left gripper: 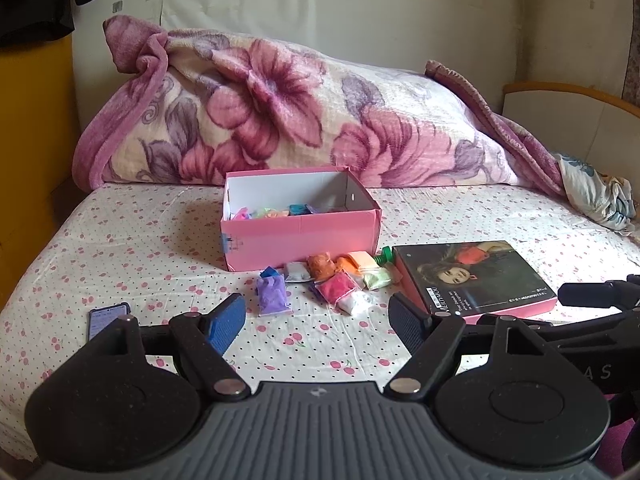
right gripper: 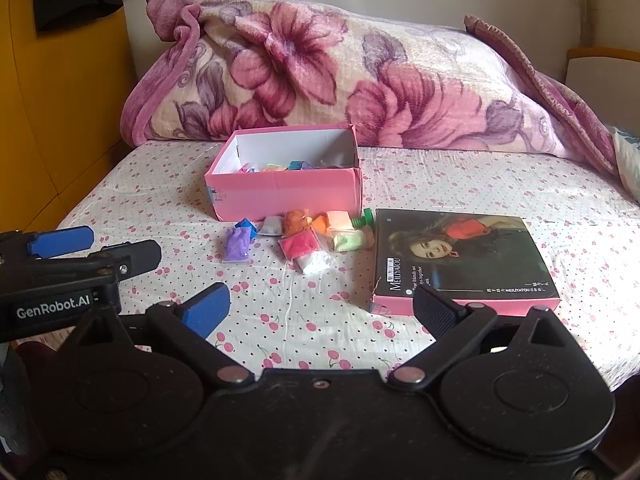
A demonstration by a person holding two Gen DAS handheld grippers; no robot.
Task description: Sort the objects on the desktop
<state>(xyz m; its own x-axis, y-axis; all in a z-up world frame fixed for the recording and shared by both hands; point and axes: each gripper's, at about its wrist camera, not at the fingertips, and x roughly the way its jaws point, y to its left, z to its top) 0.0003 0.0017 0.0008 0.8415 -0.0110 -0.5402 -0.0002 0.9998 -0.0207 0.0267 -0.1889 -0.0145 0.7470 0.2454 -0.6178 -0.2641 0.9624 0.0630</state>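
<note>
A bed (left gripper: 120, 240) with a white sheet printed in small pink cherries and black dots fills both views and serves as the work surface. Along its far side lies a bulky rolled blanket (left gripper: 280, 112) in cream with large pink and purple flowers, set against a pale wall; a yellow-orange panel stands at the left, with dark clothing hanging above it. Near the middle of the sheet sits an open pink box (left gripper: 300, 236) with a white inside, several coloured packets already in it. Just right of it lies the box lid (left gripper: 476, 276), pink-edged, with a dark printed portrait on top. Between box and lid, close against the box's front wall, is a loose cluster of small colour packets (left gripper: 340, 280): purple, blue, orange, red, pale green and white, with a green bottle cap (left gripper: 386, 254) at the back. A phone (left gripper: 106, 320) lies at the left. The left gripper (left gripper: 316, 320) hangs low above the sheet in front of the cluster, tilted downward, jaws apart with nothing between them. The right gripper (right gripper: 320, 308) hovers beside it, jaws spread wide and empty, its black finger near the lid's front edge.
</note>
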